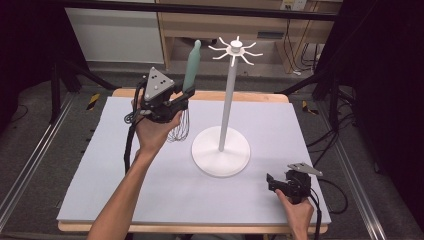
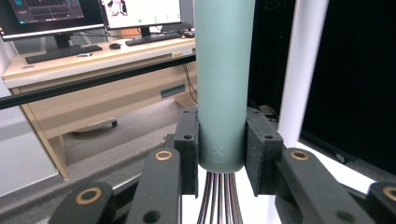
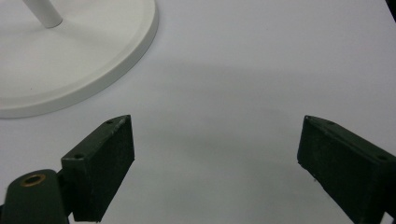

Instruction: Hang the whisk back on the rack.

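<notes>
On lab table point(image 1: 150, 200): white stand point(image 1: 221, 150)

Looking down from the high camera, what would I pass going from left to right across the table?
Left gripper clamped on the whisk, held upright with its green handle on top → white hook stand on its round base → right gripper, jaws open, near the table's front right corner.

Even overhead light; soft shadows; mild blur.
</notes>
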The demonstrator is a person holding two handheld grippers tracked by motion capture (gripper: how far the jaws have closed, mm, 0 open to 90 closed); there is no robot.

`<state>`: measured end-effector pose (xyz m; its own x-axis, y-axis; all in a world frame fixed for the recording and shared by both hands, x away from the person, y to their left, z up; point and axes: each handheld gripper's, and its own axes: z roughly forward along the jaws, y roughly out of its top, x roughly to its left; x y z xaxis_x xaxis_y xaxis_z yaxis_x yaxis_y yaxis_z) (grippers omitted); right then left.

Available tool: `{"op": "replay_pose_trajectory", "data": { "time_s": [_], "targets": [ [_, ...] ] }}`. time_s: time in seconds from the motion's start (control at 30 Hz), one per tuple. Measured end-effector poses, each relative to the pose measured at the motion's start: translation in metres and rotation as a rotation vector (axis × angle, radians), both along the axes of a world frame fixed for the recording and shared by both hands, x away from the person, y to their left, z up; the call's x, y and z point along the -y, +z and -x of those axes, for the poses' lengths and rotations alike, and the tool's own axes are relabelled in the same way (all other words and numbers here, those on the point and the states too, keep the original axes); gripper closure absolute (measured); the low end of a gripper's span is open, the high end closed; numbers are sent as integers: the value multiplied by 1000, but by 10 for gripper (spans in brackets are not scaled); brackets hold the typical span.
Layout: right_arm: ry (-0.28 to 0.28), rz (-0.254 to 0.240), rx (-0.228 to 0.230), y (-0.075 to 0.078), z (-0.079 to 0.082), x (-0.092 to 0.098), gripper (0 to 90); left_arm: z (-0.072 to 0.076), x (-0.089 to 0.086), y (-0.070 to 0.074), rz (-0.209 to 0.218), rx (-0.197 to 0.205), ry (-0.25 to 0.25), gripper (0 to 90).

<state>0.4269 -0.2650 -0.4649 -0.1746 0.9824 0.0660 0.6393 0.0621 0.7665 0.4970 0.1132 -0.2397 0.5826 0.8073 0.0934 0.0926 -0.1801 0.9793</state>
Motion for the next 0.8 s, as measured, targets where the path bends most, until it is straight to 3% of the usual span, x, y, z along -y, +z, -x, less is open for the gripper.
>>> {"op": "replay_pose_trajectory", "data": {
  "time_s": [0.27,0.8],
  "targets": [
    [-3,1,3,0,0,1,114,-11,5,0,-12,3,-8,686],
    [-4,-3,2,0,0,2,114,-15,14,-1,-36,13,-20,686]
  ]
}}
